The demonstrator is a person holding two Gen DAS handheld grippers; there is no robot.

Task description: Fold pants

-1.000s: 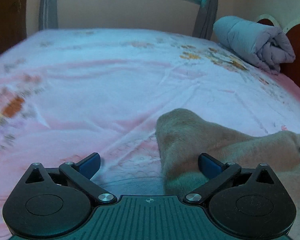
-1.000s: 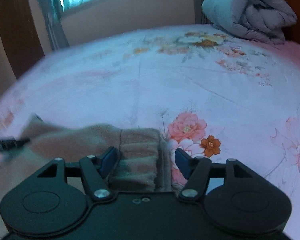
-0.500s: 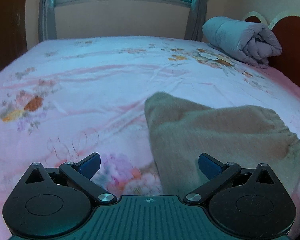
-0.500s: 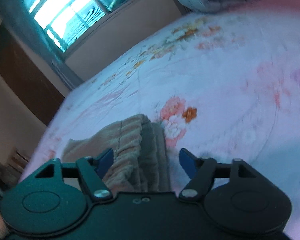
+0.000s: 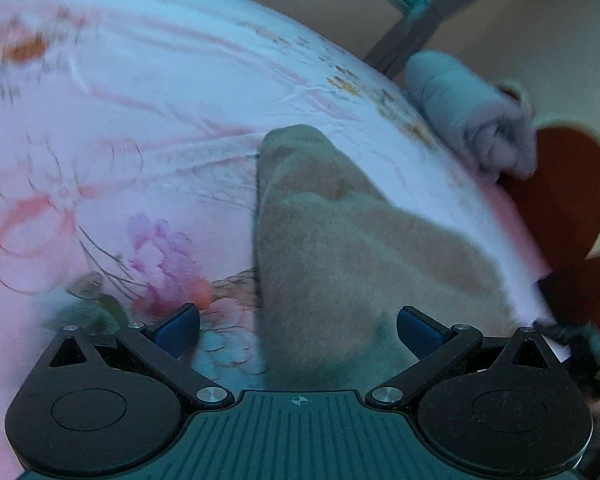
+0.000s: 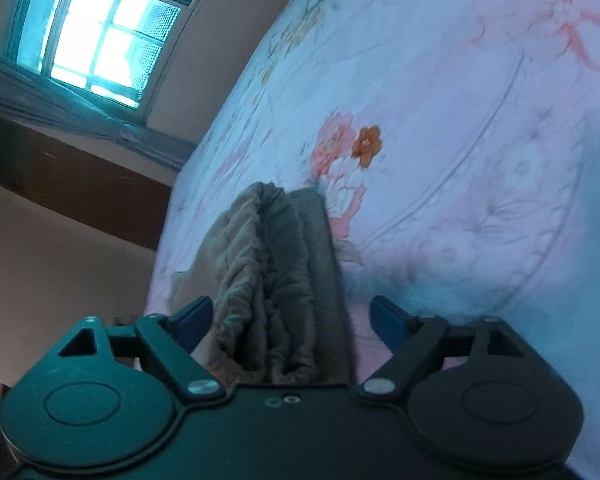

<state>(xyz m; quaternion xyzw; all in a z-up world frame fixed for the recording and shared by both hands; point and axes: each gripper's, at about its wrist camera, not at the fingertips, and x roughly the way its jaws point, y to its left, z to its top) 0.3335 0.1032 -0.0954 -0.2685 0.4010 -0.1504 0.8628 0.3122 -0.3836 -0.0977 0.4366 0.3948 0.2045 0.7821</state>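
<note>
Pants (image 5: pixel 340 248) of tan fleece lie bunched on the floral bedsheet (image 5: pixel 140 120), reaching toward the bed's headboard-side edge near a rolled grey quilt (image 5: pixel 472 116). Left tongs (image 5: pixel 298 330) stand apart over the cloth. Right tongs (image 6: pixel 290 320) stand apart too, the gathered elastic waistband (image 6: pixel 260 264) between them. No writing is legible.

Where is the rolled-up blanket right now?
In the left wrist view, the rolled blanket lies on the bed at upper right, beside the red headboard.
</note>
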